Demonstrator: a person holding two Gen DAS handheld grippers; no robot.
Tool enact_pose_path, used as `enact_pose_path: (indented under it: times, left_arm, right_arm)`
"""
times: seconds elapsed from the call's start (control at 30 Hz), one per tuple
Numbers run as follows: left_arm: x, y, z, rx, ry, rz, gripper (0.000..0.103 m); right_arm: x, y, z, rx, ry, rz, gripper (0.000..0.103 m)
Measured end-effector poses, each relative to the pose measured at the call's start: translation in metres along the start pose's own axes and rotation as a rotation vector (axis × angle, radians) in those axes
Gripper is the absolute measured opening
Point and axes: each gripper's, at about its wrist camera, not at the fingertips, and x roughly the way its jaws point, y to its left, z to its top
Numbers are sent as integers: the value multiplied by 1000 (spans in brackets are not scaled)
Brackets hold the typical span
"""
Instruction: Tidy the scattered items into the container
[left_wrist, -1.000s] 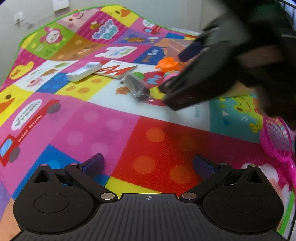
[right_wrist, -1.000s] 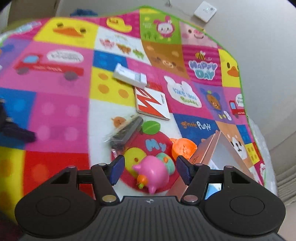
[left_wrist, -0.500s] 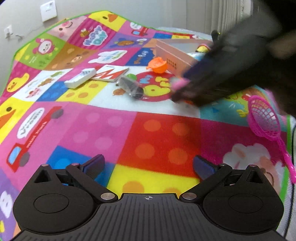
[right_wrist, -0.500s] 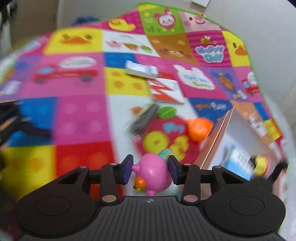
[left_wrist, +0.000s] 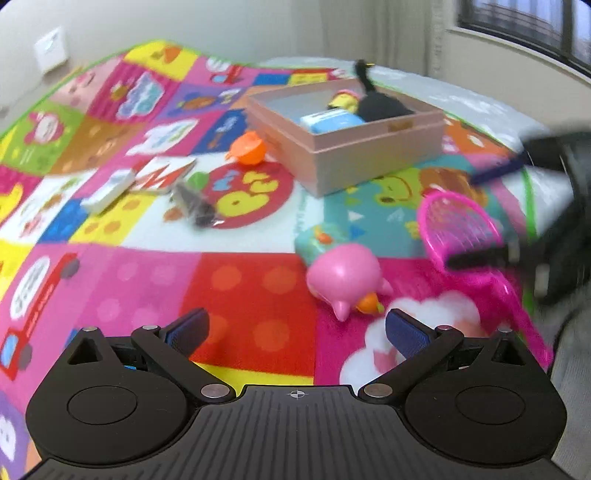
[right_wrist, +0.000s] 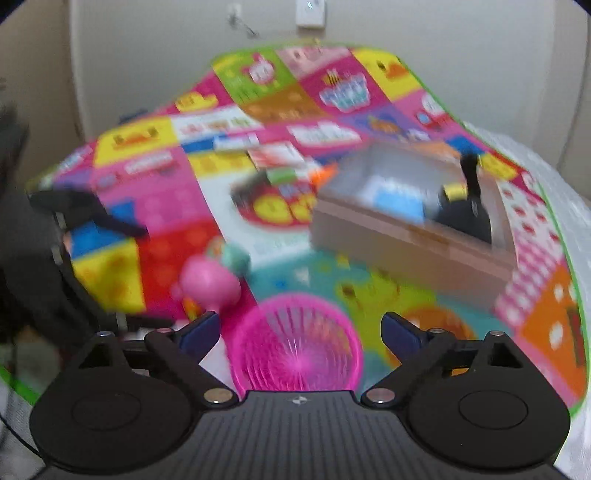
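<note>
**A:** Where is the pink pig toy (left_wrist: 345, 277) just now?

**B:** On the play mat (left_wrist: 255, 291), loose. In the left wrist view it lies just ahead of the left gripper (left_wrist: 295, 326), a little toward the right finger, snout and orange foot turned to the camera. It is beyond the fingertips, not between them.

**A:** And those jaws?

**B:** Wide apart, with only bare mat between the blue pads (left_wrist: 400, 326).

**A:** What of the right gripper (right_wrist: 299, 326)?

**B:** Its jaws are opening and already stand wide. The pig (right_wrist: 208, 282) sits ahead of its left finger and outside the gap, so no pad touches it. A small teal toy (right_wrist: 234, 258) lies right behind the pig, touching or nearly so; the blur hides which.

**A:** Is anything between the right jaws?

**B:** The round head of a pink net scoop (right_wrist: 299, 343) lies on the mat under the gap, nearer the camera than the fingertips. The pads do not press it. From the left view the scoop (left_wrist: 460, 225) is ahead and to the right of the left jaws, with the right gripper's dark fingers blurred over it.

**A:** The container?

**B:** The tan box (left_wrist: 347, 138) stands well ahead of both grippers, right of centre. A blue packet, a yellow toy and something black are inside it.

**A:** What else is loose?

**B:** Far ahead and left of the left jaws: an orange toy (left_wrist: 248, 149) just beside the box, a dark wrapped packet (left_wrist: 194, 206), a red-and-white card (left_wrist: 164, 175) and a white box (left_wrist: 109, 188).
</note>
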Motion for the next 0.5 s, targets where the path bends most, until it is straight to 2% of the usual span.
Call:
enact_pose_path:
  times: [0.07, 0.17, 0.27, 0.5]
  left_arm:
    - [1, 5, 4, -60, 21, -6, 103]
    - [2, 9, 4, -91, 34, 0, 103]
    - [2, 6, 4, -66, 30, 2, 103]
    - [18, -14, 18, -39, 44, -27, 103]
  right_arm:
    - [7, 3, -8, 7, 24, -3, 94]
    - [12, 9, -15, -10, 19, -19, 94]
    - [11, 9, -16, -33, 13, -24, 83]
    - [-10, -23, -20, 110, -28, -80, 83]
